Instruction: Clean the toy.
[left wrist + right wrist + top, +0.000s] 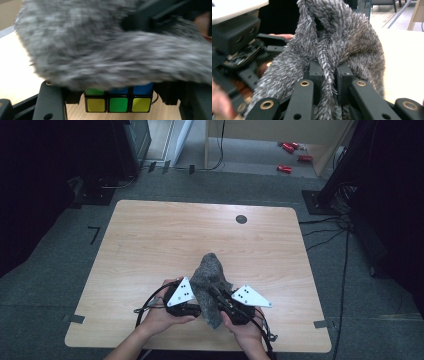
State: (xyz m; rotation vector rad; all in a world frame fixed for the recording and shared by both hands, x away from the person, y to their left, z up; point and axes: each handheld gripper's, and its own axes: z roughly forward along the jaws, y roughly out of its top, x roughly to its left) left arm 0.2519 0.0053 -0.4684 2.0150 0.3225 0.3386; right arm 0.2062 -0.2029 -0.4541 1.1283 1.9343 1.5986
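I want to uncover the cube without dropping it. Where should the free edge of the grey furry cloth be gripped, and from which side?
Probably grip the grey furry cloth at its raised far peak, coming from above. It stands free there, while its near part drapes over the puzzle cube between the left tool's jaws, and the right tool pinches a fold.

Both forearms come in from the near edge, side by side and close together. The left hand (159, 319) holds the left tool (192, 309), its grey plate tilted up and its jaws pointing right, set partly apart with something gripped between them. The right hand (246, 329) holds the right tool (216, 291) angled toward the far left, its jaws pinched nearly together.
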